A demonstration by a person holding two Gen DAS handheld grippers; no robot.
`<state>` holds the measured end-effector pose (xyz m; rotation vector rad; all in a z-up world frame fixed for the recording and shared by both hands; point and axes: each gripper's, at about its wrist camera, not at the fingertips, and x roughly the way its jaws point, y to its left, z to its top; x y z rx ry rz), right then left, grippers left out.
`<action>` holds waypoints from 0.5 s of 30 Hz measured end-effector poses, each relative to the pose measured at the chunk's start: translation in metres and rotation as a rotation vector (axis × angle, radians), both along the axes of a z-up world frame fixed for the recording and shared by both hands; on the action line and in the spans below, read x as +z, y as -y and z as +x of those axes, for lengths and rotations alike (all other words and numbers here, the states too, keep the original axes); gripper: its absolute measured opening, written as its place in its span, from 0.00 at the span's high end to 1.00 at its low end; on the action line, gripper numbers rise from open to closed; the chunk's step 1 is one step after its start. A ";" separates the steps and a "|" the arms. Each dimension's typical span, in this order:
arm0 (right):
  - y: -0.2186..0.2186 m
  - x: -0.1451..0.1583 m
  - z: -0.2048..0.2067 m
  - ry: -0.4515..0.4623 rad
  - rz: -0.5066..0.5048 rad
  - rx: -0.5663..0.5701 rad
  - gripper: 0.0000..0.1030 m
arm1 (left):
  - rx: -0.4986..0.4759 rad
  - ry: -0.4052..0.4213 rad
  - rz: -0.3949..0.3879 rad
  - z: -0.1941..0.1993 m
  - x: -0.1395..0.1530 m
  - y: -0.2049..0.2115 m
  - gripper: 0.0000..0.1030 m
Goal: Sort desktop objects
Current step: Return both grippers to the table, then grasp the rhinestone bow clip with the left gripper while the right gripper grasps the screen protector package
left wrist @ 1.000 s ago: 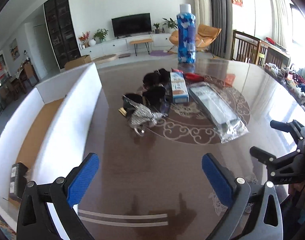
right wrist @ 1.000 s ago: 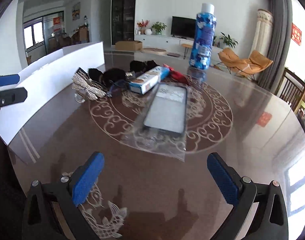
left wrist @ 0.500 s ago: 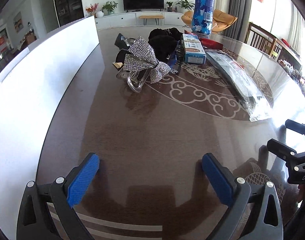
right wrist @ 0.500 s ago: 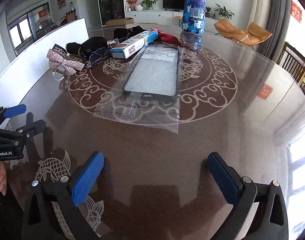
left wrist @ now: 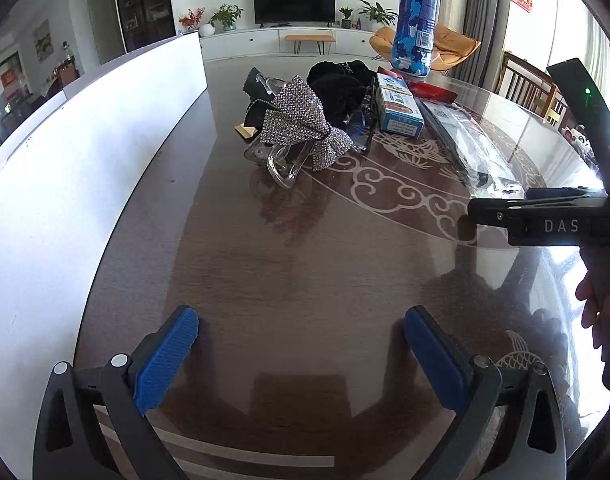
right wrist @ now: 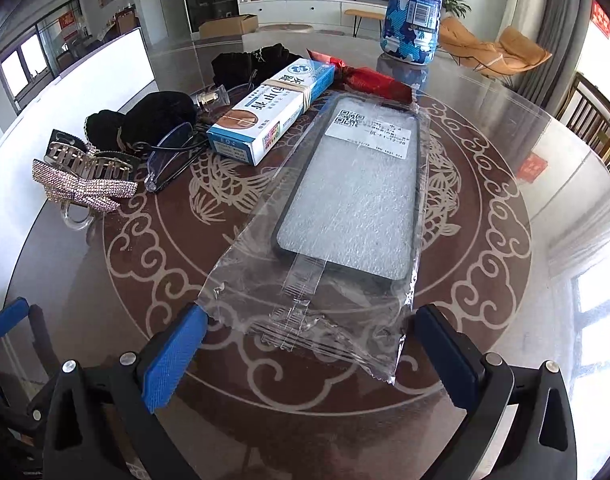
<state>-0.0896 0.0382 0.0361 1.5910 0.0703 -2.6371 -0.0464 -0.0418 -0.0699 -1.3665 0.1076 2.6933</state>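
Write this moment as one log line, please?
left gripper: open, empty | right gripper: open, straddling bagged phone case end | table: unsorted pile

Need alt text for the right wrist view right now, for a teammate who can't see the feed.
The right gripper, jaws open, sits low over a phone case in a clear plastic bag, the bag's near end between the jaws. Behind lie a blue-and-white box, glasses, a rhinestone bow clip and a blue bottle on the patterned table.

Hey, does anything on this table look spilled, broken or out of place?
Nothing looks spilled or broken. The eyeglasses lie tangled in the heap with the rhinestone bow clip and black pouches, partly under the blue-and-white box; the bottle stands upright.
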 end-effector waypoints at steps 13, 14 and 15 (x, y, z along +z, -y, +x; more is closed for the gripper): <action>-0.039 0.046 -0.016 -0.049 -0.219 -0.043 0.00 | 0.006 -0.004 0.000 0.001 0.002 0.001 0.00; -0.032 0.046 -0.029 -0.039 -0.194 -0.031 0.00 | 0.006 -0.005 0.000 0.001 0.002 0.001 0.00; -0.026 0.043 -0.045 -0.030 -0.159 -0.020 0.00 | 0.006 -0.004 0.000 0.001 0.002 0.001 0.00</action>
